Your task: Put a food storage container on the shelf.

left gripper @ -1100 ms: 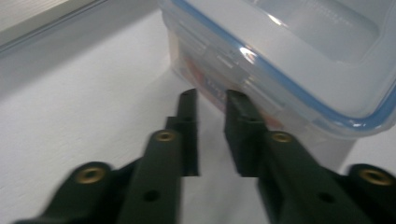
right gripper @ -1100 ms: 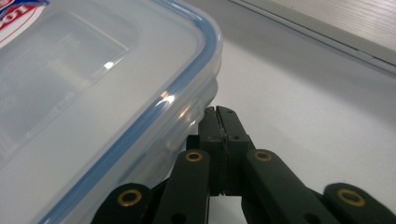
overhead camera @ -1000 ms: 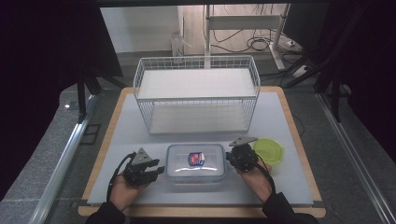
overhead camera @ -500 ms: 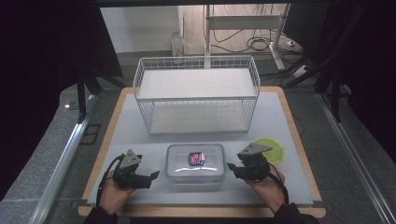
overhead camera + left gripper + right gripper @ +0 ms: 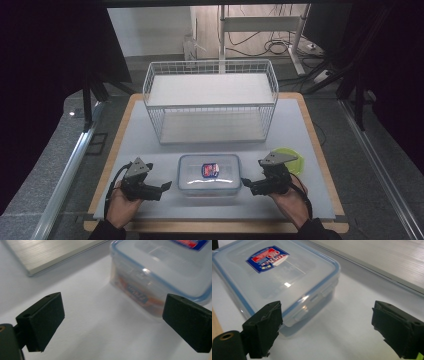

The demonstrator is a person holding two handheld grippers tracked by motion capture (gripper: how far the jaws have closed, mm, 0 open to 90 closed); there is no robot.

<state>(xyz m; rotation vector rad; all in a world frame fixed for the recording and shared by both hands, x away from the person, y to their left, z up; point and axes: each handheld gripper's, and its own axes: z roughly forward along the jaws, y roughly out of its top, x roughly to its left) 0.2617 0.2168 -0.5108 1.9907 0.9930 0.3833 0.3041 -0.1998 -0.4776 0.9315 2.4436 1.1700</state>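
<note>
A clear plastic food box (image 5: 209, 173) with a blue-rimmed clip lid and a red-and-blue label (image 5: 210, 170) lies on the white table near the front edge. My left gripper (image 5: 166, 186) points at the box's left end, a short gap away, jaws wide open. In the left gripper view the box (image 5: 160, 272) sits beyond the open gripper (image 5: 113, 322). My right gripper (image 5: 246, 184) faces the box's right end, also open, a little apart from it. The right gripper view has the lid and side clip (image 5: 284, 282) ahead of the open gripper (image 5: 325, 332).
A white wire basket rack (image 5: 210, 100) with a pale shelf stands behind the box at mid-table. A lime-green round lid or dish (image 5: 290, 159) lies just behind my right gripper. The wooden table edge (image 5: 215, 226) runs close under both hands.
Both grippers have drawn back from the box's ends, toward the front edge and outward. The box has stayed where it was.
</note>
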